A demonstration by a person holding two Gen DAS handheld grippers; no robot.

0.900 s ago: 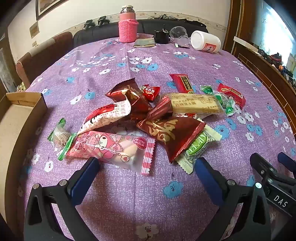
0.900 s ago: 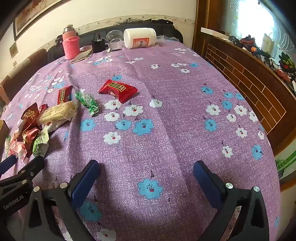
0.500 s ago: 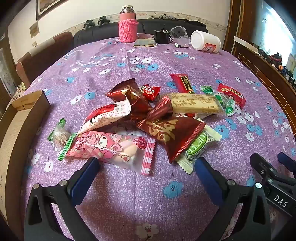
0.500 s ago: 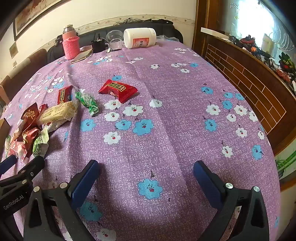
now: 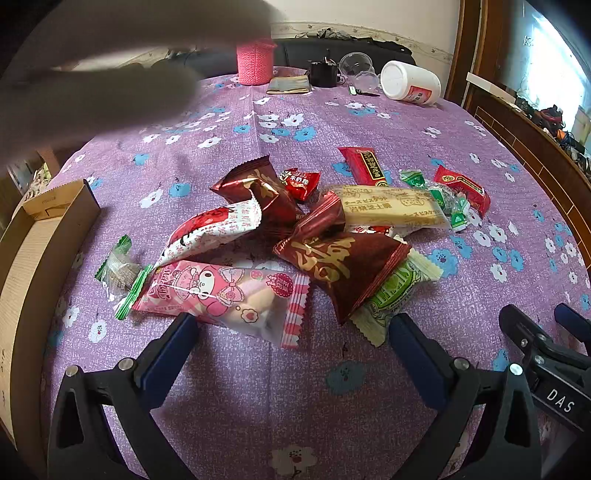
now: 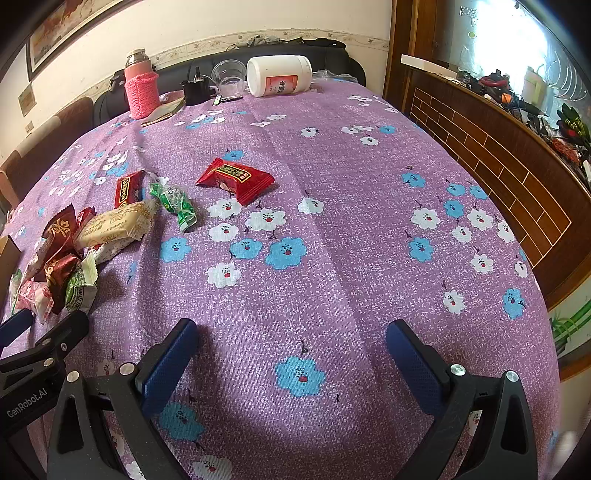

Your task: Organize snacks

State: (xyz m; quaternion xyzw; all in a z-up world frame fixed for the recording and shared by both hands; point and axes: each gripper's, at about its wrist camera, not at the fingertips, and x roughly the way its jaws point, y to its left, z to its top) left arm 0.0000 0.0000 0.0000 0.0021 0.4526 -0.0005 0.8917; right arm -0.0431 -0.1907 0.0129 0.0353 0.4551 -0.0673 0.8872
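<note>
Left gripper (image 5: 291, 328) fully spread, empty; pink packet (image 5: 221, 291) lay just beyond fingertips, long axis left-right, cardboard box (image 5: 55, 229) to left. Right gripper (image 6: 288, 332) equally wide, empty, over bare cloth; snack pile (image 6: 70, 254) far left, nearer left gripper.

"DAS" on right gripper (image 5: 559, 395) — "GenRobot.AI" on left gripper (image 6: 27, 400).

We are looking past the table (image 6: 332, 221), draped in purple floral cloth, at a cream wall (image 6: 221, 22) carrying a framed picture (image 6: 55, 33). Right of the table, daylight is glaring through a window (image 6: 517, 37) above brick-patterned wood panelling (image 6: 498, 155).
</note>
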